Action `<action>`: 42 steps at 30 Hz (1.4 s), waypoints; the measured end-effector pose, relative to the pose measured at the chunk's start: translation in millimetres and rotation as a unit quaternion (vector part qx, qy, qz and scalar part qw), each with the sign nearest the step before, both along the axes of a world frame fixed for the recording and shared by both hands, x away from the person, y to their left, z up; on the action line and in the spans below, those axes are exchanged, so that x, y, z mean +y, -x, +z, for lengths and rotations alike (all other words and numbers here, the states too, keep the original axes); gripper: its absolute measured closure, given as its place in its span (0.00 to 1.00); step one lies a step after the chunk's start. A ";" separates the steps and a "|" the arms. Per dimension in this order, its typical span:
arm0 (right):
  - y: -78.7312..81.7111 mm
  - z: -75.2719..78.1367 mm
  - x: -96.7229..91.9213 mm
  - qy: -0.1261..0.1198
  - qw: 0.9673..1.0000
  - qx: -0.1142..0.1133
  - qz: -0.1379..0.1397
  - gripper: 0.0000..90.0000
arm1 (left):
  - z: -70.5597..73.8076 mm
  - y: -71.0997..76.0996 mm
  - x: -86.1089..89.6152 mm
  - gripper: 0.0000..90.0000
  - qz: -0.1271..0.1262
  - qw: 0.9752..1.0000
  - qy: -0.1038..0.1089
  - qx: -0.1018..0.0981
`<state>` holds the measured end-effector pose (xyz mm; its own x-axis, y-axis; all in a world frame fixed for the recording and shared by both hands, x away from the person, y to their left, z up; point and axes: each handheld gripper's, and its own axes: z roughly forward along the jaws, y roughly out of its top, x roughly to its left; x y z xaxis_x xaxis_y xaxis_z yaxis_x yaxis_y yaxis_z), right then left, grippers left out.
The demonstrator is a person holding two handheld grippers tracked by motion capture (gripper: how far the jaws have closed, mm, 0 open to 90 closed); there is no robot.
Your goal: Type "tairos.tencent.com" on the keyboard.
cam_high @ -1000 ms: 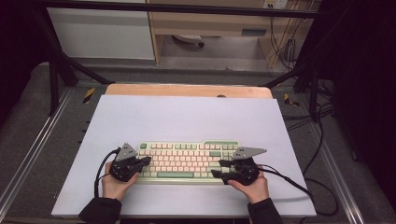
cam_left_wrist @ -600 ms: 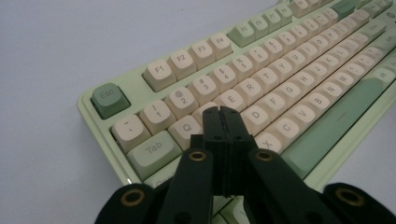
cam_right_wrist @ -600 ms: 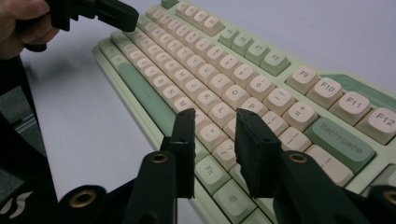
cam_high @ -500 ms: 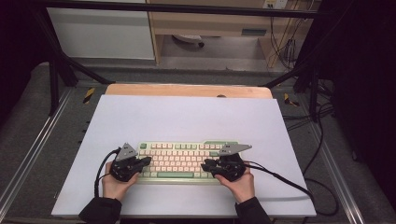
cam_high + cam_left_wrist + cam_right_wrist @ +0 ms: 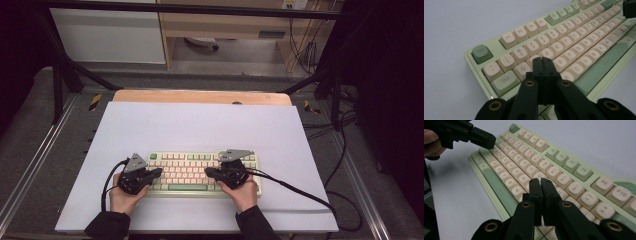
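Observation:
A pale green keyboard [image 5: 200,172] with cream keys lies on the white mat near the front edge. My left gripper [image 5: 159,171] hovers over its left end, jaws shut with nothing between them; in the left gripper view its tips [image 5: 542,60] sit above the Q, W and E keys of the keyboard [image 5: 574,32]. My right gripper [image 5: 207,172] is over the right half and points left. Its jaws have just been closing and now stand shut on nothing [image 5: 540,181] above the letter rows of the keyboard [image 5: 529,157]. The left gripper [image 5: 486,141] is farther off.
The white mat [image 5: 200,125] covers a wooden tabletop [image 5: 200,96] and lies bare behind the keyboard. Black cables [image 5: 295,190] trail from both grippers across the mat. Metal frame rails [image 5: 30,165] run along both sides, and floor cables [image 5: 345,150] lie at the right.
My right hand has slid left along the keyboard, from its right end toward the middle, and its jaws have come together. The left hand and the keyboard have stayed put.

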<state>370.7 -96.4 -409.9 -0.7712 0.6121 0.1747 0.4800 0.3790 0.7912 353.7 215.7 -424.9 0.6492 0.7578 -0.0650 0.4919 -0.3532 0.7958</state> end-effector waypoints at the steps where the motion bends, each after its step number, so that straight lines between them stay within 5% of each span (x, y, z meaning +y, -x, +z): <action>1: -1.1 -0.8 2.8 -0.001 1.000 0.001 -0.001 0.99 | 0.0 0.0 -0.1 1.00 0.000 1.000 0.000 0.000; 19: -18.1 -17.4 21.3 0.014 0.999 0.009 -0.033 1.00 | -0.2 -0.4 -0.5 1.00 -0.003 1.000 -0.002 0.000; 34: -21.9 -23.9 28.5 0.031 0.999 0.011 -0.032 1.00 | 0.2 0.0 -0.6 1.00 -0.002 1.000 0.000 -0.001; 42: -18.5 -15.0 25.1 0.027 0.999 0.005 -0.026 1.00 | 0.3 0.0 0.0 1.00 -0.002 1.000 0.000 0.000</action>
<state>389.1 -71.3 -424.9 -0.7370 0.6596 0.1477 0.5075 0.3957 0.7654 353.7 215.7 -424.6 0.6516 0.7557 -0.0649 0.4903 -0.3544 0.7962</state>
